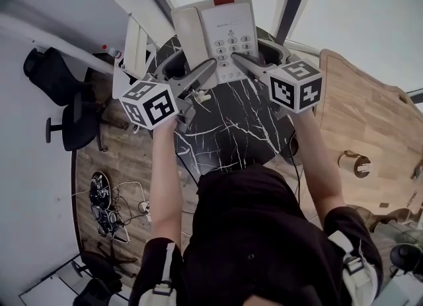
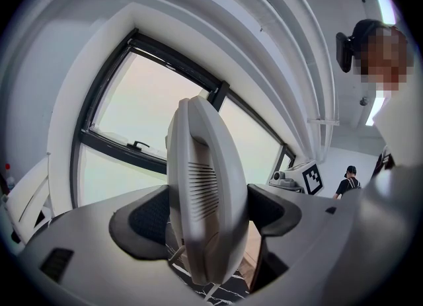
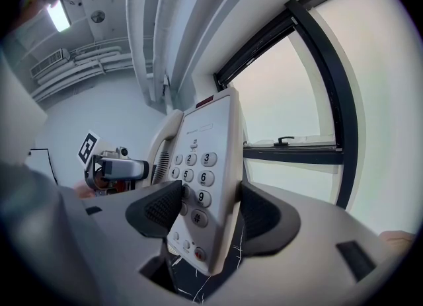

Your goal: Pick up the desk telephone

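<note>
The white desk telephone (image 1: 221, 30) is held up in the air above the round black marble table (image 1: 244, 133), its keypad facing me. My left gripper (image 1: 198, 73) is shut on its handset side; in the left gripper view the handset (image 2: 201, 199) stands edge-on between the two dark pads, with the gripper (image 2: 206, 222) closed on it. On the keypad side my right gripper (image 1: 246, 63) is shut too. The right gripper view shows the number keys of the telephone (image 3: 205, 166) clamped in that gripper (image 3: 210, 209), with the left gripper (image 3: 119, 166) beyond. A thin cord hangs below the phone.
A wooden table (image 1: 357, 100) with a tape roll (image 1: 353, 164) lies to the right. A black office chair (image 1: 66, 113) and a tangle of cables (image 1: 109, 202) are on the floor at left. A white folded stand (image 1: 135, 43) leans by the window.
</note>
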